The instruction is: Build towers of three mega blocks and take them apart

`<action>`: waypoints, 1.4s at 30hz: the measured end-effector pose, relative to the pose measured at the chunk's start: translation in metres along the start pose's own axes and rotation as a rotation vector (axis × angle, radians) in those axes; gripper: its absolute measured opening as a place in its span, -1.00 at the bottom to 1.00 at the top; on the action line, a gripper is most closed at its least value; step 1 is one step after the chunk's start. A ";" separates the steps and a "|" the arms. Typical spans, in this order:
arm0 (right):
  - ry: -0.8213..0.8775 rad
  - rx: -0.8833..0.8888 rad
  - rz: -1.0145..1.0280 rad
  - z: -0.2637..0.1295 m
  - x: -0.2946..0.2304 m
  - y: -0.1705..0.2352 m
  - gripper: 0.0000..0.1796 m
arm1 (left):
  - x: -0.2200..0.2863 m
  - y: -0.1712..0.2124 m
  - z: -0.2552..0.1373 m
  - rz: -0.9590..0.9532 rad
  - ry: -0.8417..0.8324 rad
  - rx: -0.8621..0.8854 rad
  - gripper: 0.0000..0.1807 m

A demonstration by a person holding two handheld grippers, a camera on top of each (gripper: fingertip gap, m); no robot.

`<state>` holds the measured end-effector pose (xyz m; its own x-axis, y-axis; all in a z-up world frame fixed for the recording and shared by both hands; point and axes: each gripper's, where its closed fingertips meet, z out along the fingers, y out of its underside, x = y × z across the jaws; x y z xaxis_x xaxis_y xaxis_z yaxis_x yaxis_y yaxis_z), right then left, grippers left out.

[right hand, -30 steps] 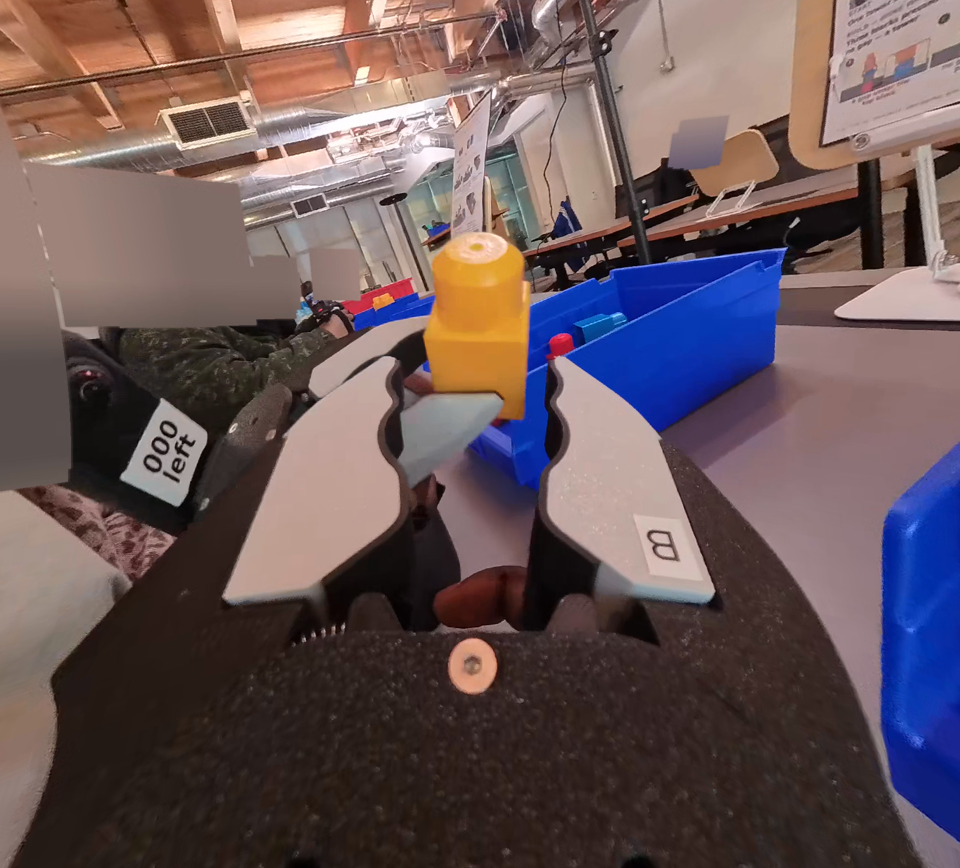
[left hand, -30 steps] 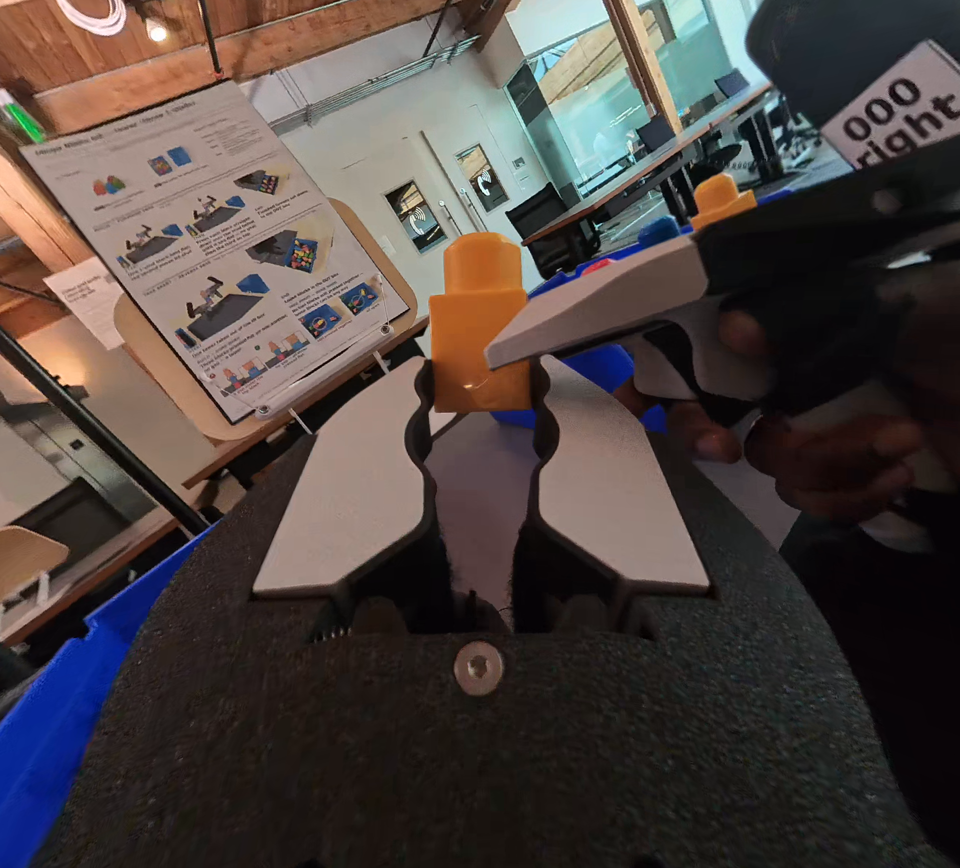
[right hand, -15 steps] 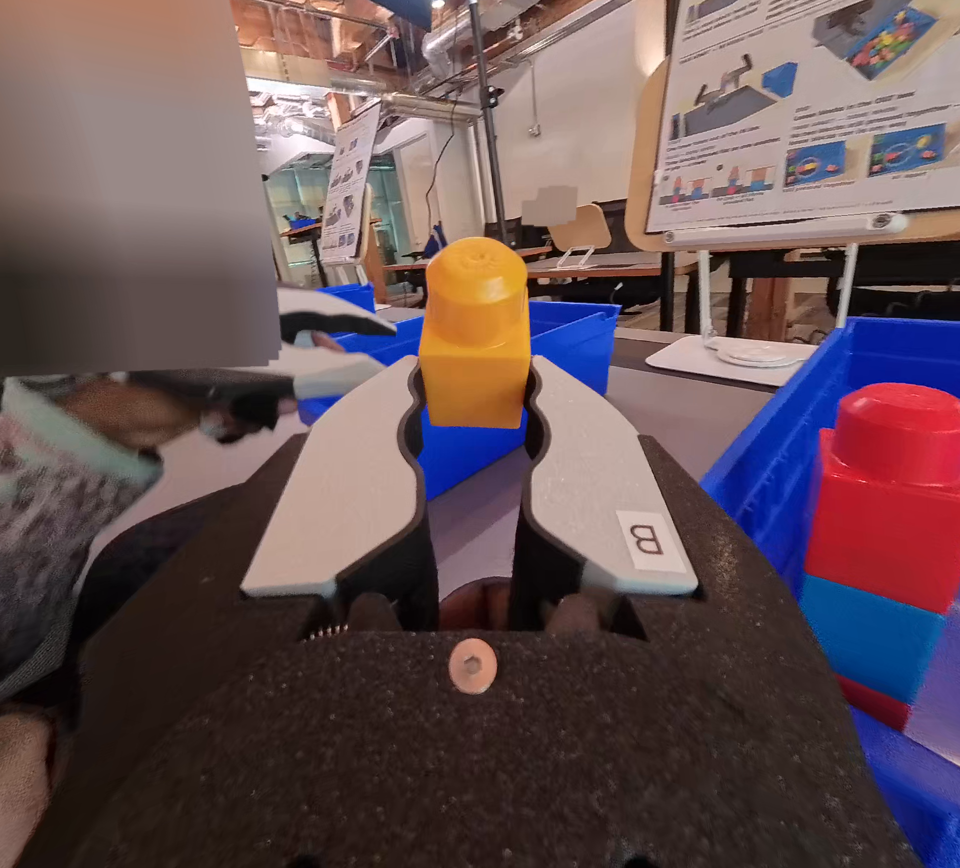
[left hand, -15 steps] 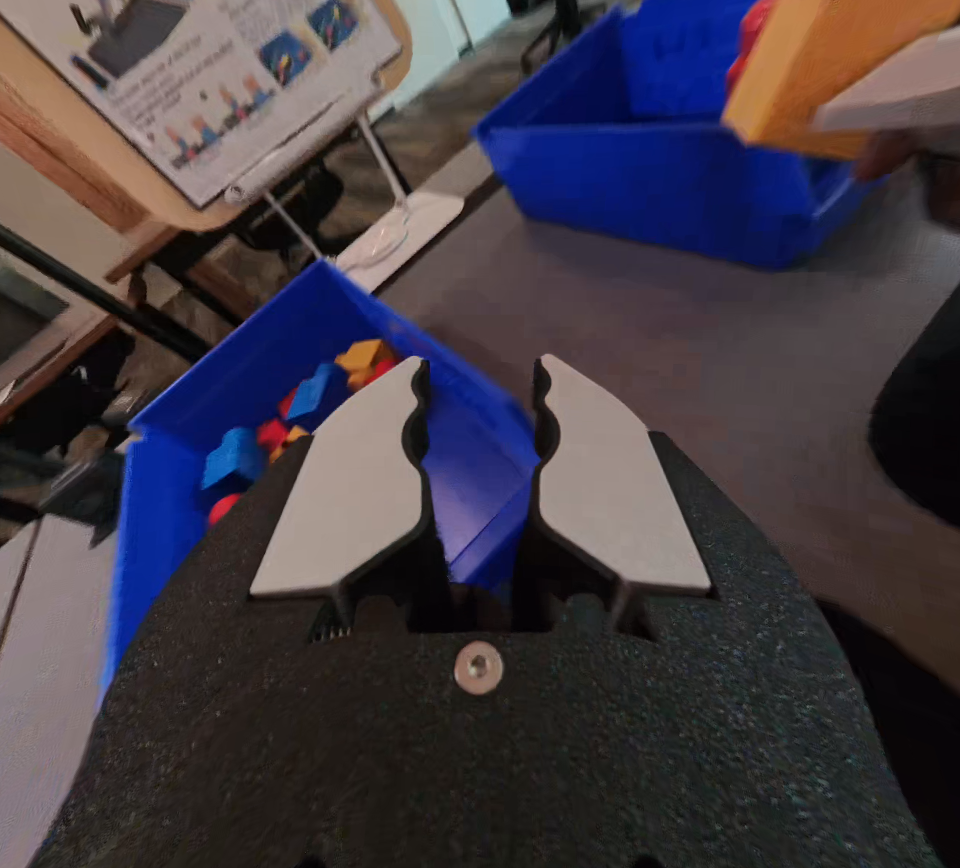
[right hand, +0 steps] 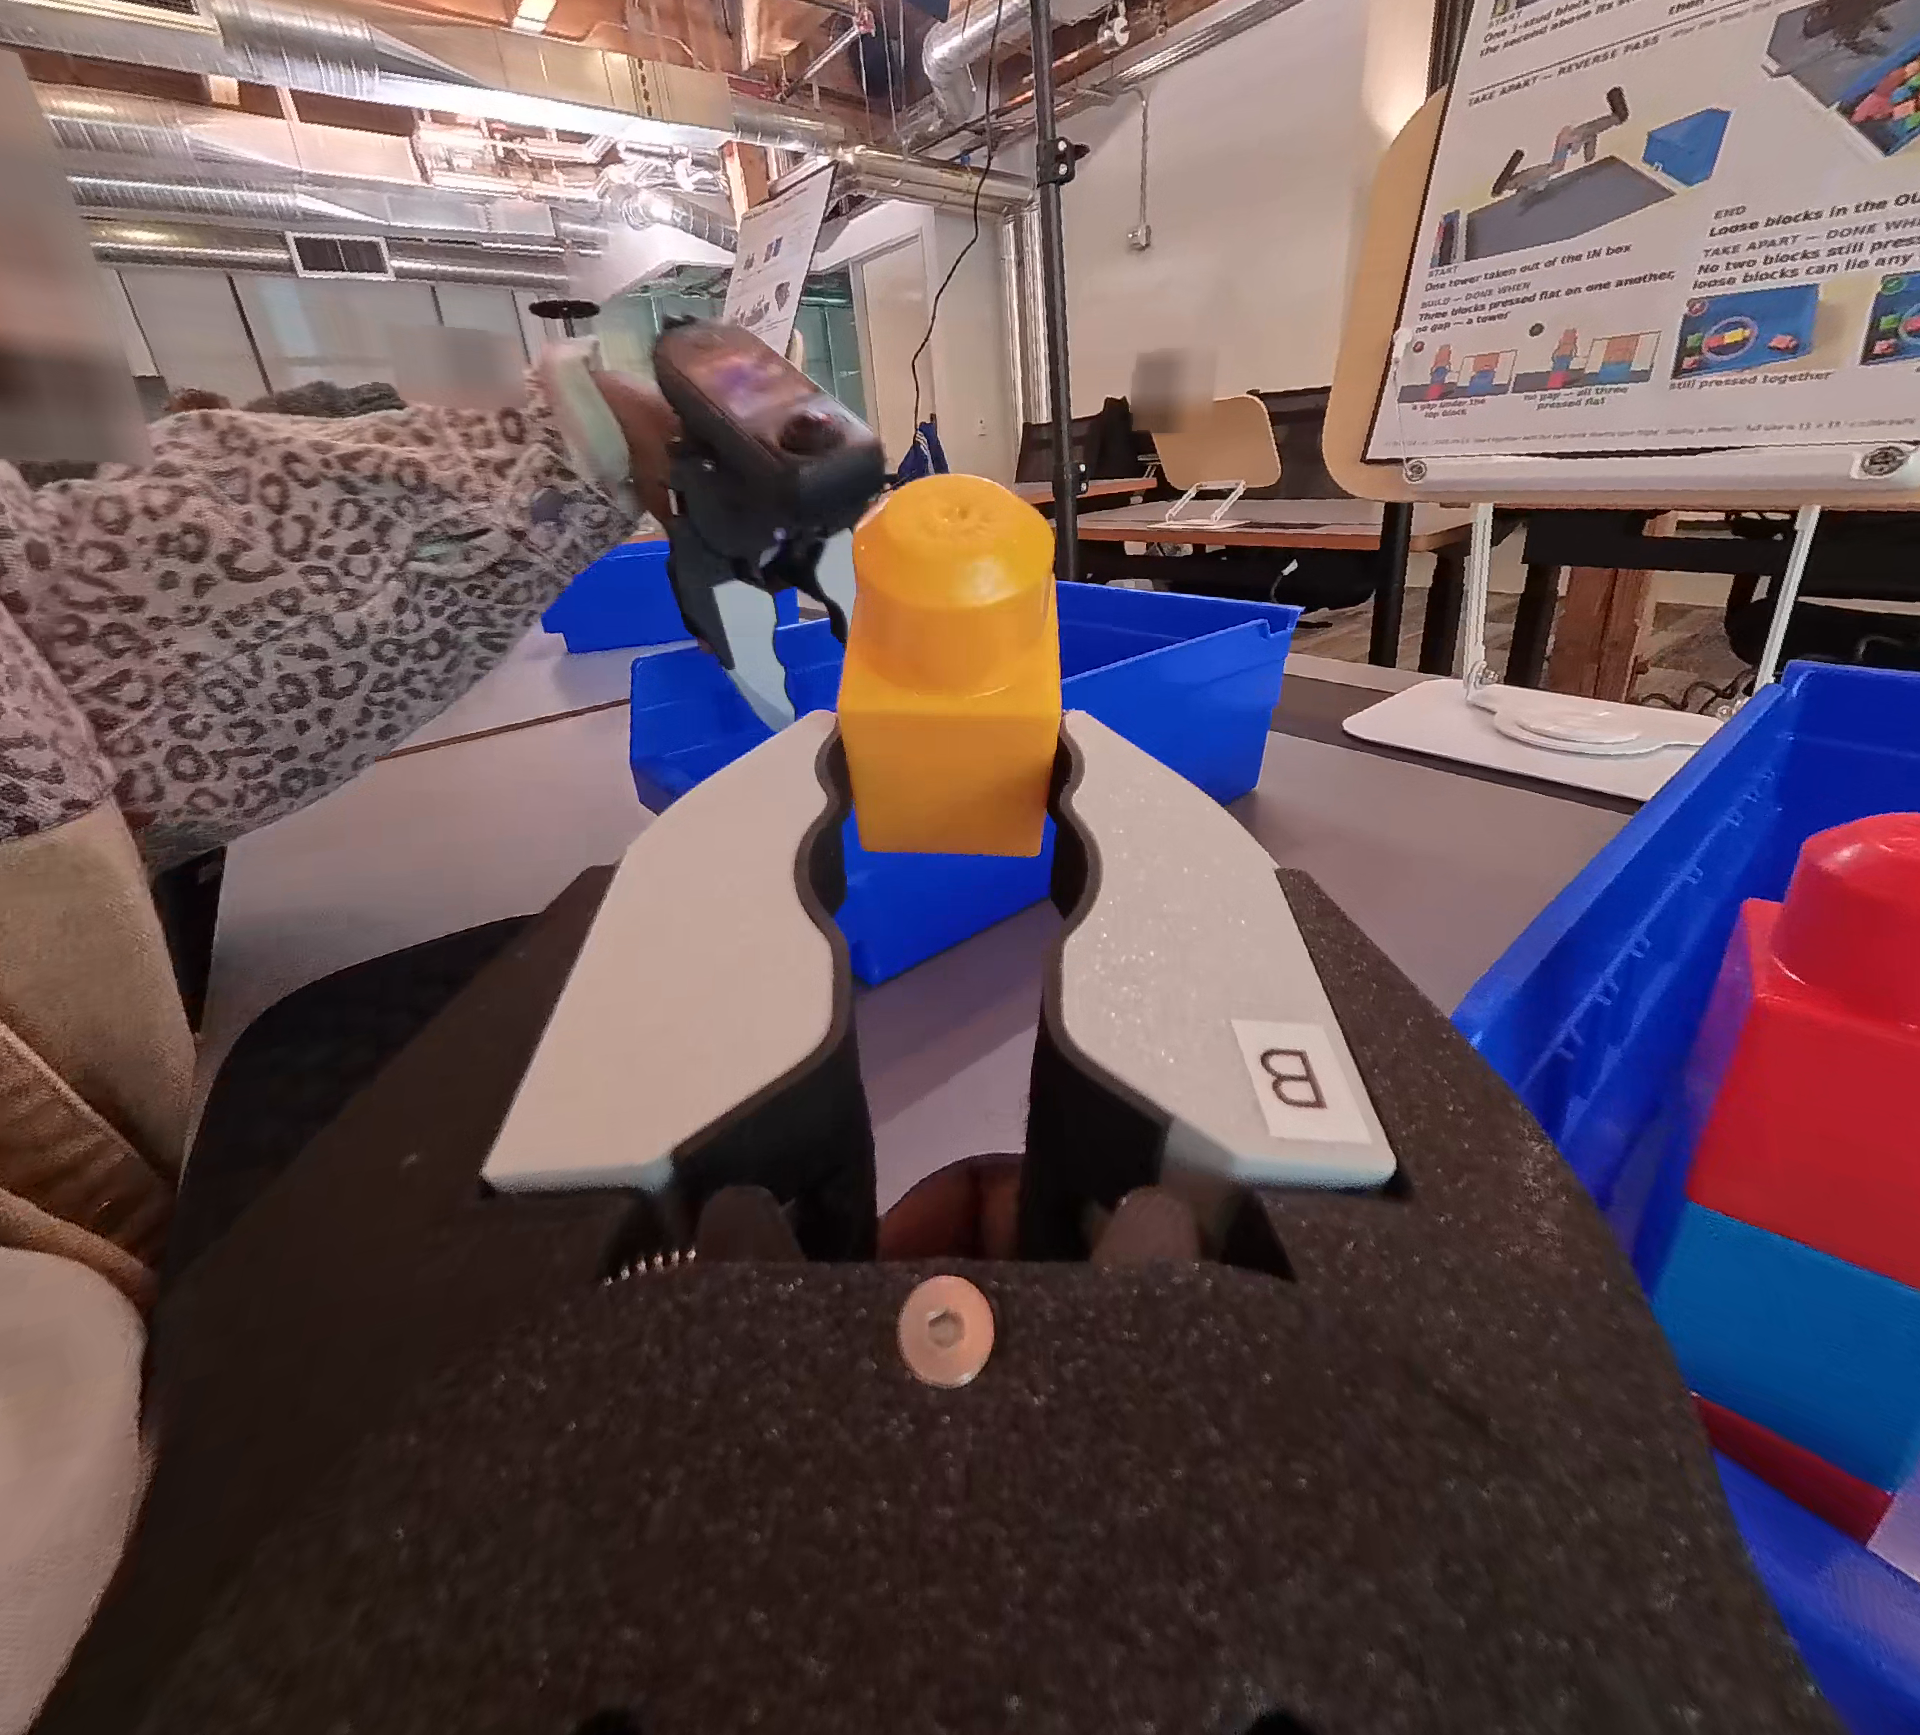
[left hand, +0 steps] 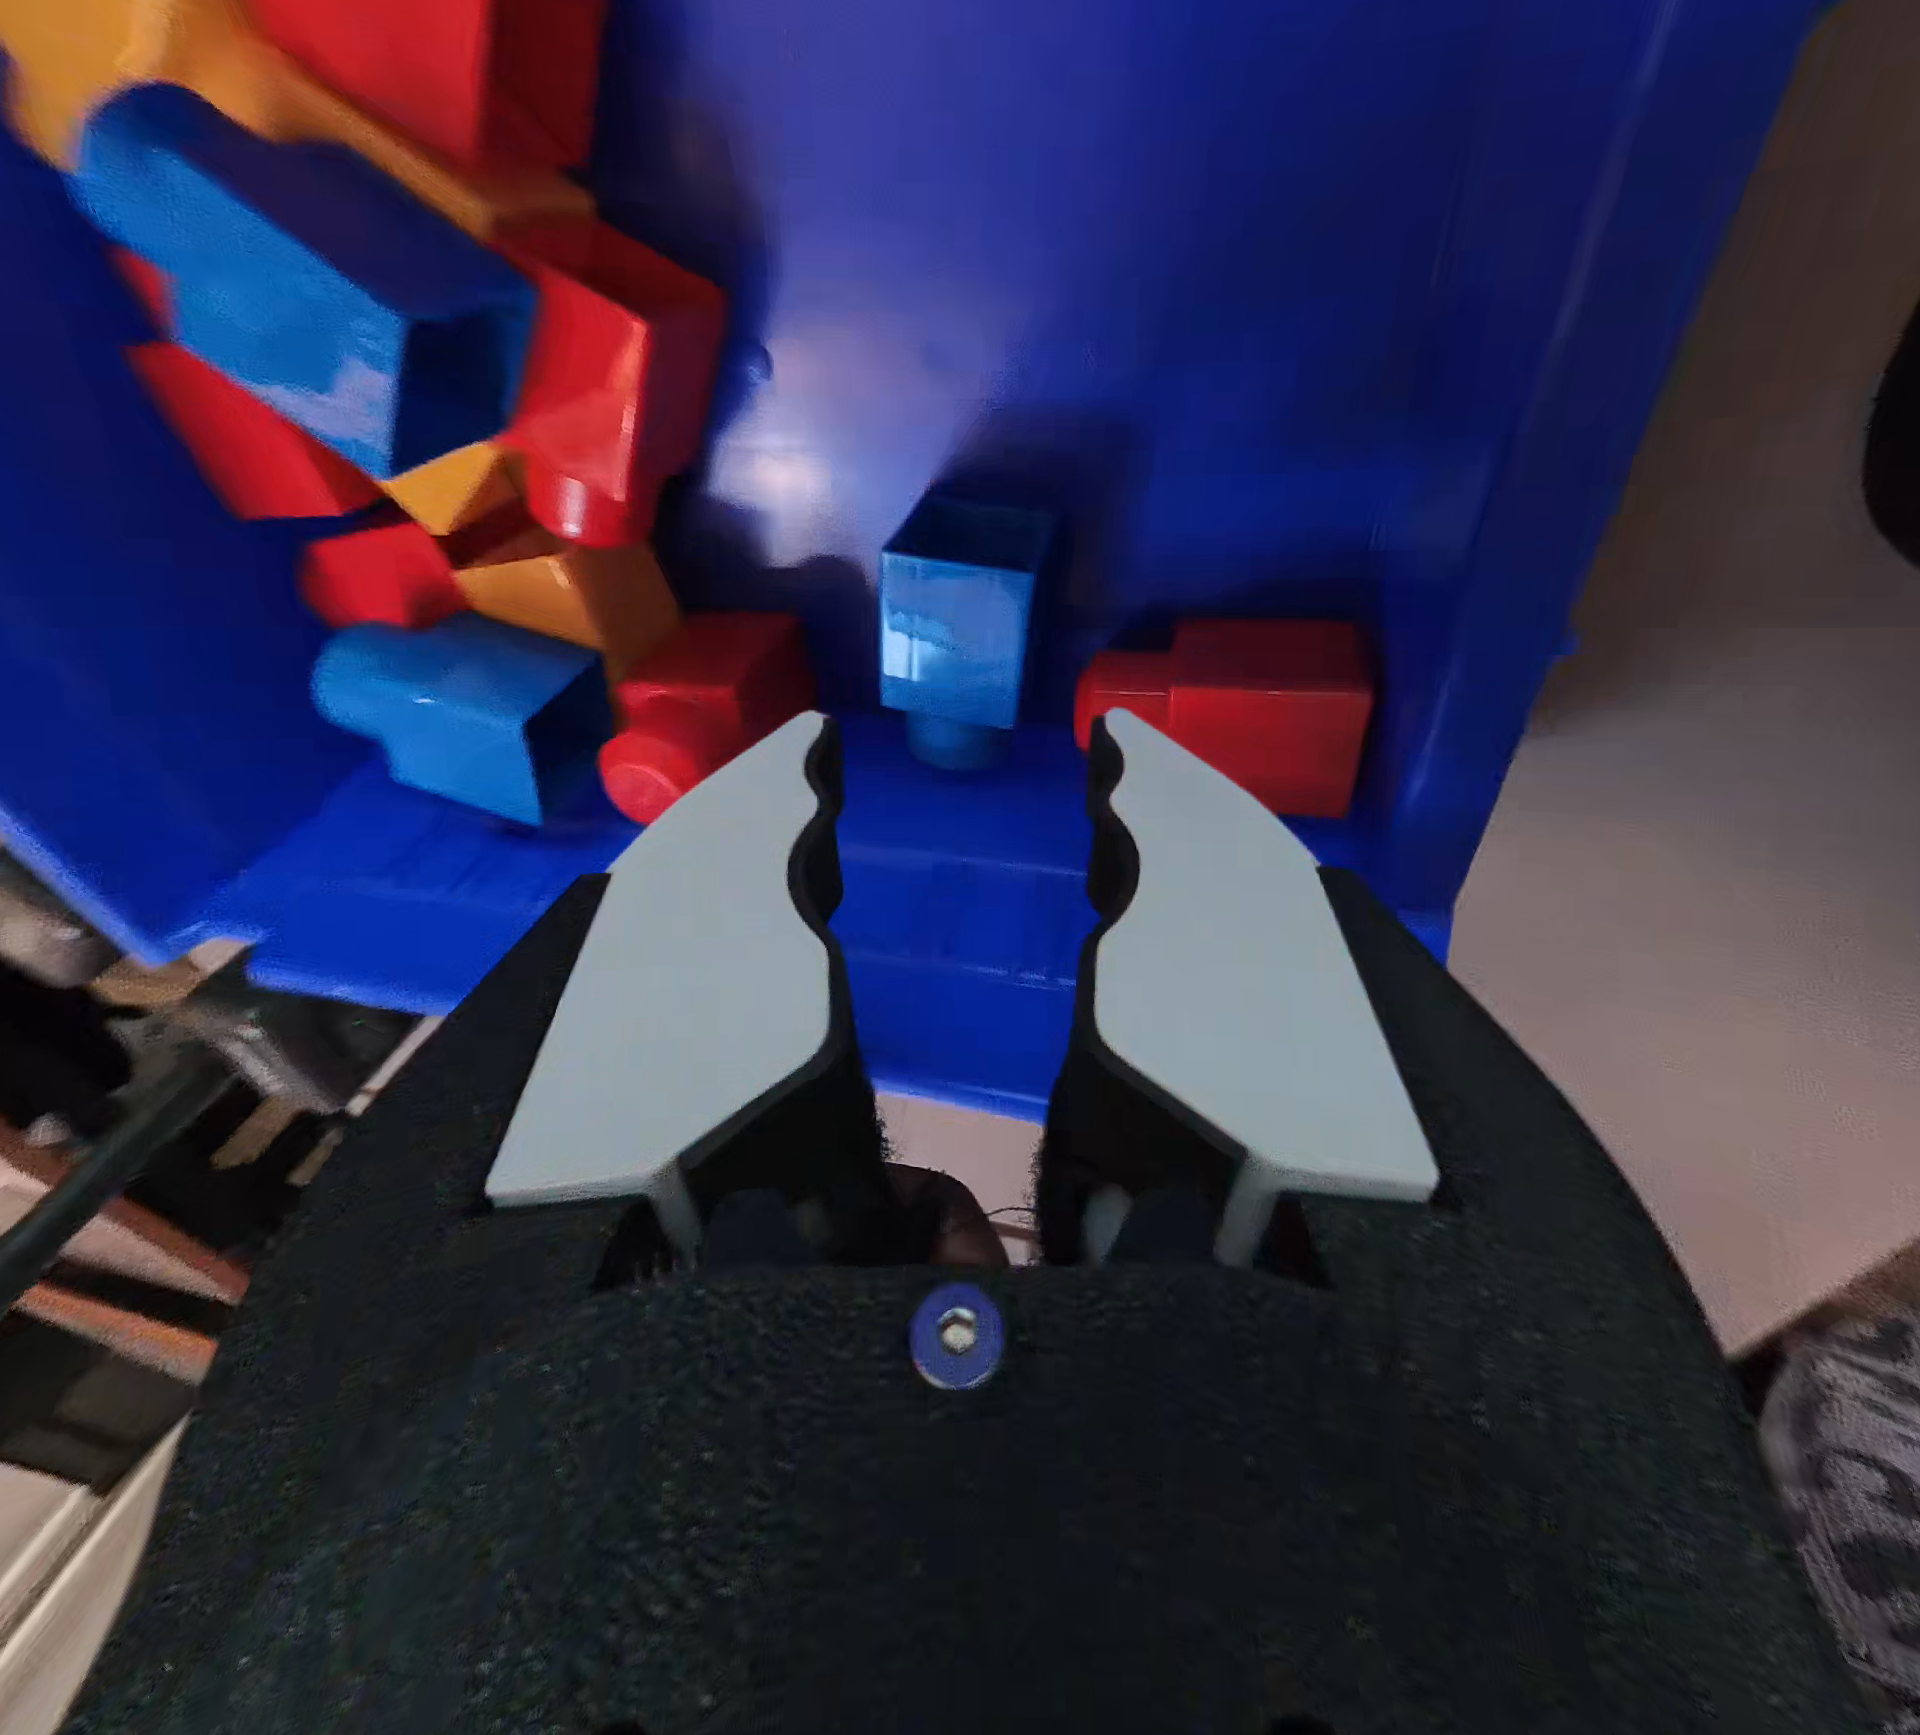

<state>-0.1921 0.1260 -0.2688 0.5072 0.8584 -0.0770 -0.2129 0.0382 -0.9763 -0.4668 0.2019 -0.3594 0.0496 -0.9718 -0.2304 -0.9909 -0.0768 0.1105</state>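
My right gripper (right hand: 948,729) is shut on an orange block (right hand: 948,677), held upright above the grey table. My left gripper (left hand: 958,729) is open and empty, pointing down into a blue bin (left hand: 1247,127) of loose blocks. A light blue block (left hand: 961,636) lies just beyond its fingertips, stud toward me. A red block (left hand: 1262,709) lies to the right and another red block (left hand: 707,714) to the left. The left gripper also shows in the right wrist view (right hand: 764,646), over that bin (right hand: 1174,677). A red-blue-red tower (right hand: 1818,1155) stands in a second bin (right hand: 1621,989) at the right.
A pile of red, orange and blue blocks (left hand: 395,314) fills the bin's far left. A poster board on a stand (right hand: 1662,158) stands behind the table. A light stand pole (right hand: 1049,231) rises at the back. A person's patterned sleeve (right hand: 291,584) reaches in from the left. Spacing between my two grippers at the tips: around 30 centimetres.
My left gripper let go of the orange block, swung away and tipped down into the bin of loose blocks. My right gripper closed on the orange block and holds it alone.
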 end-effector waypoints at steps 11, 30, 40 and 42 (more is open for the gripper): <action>0.007 0.001 0.009 0.000 0.003 0.000 -0.60 | -0.012 0.000 0.034 0.012 0.054 -0.085 -0.72; -0.006 -0.007 -0.004 0.000 -0.001 0.002 -0.60 | -0.015 -0.060 0.049 -0.048 -0.055 0.178 -0.68; 0.165 -0.186 -0.411 0.004 0.011 0.025 -0.60 | -0.039 -0.069 -0.054 -0.081 -0.692 0.399 -0.69; 0.236 -0.275 -0.606 0.004 0.018 0.035 -0.60 | -0.019 -0.081 -0.070 -0.072 -0.796 0.414 -0.69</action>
<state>-0.1939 0.1449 -0.3031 0.6437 0.5922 0.4847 0.3673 0.3166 -0.8746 -0.3786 0.2109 -0.2960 0.1644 -0.5139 -0.8420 -0.9621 0.1046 -0.2517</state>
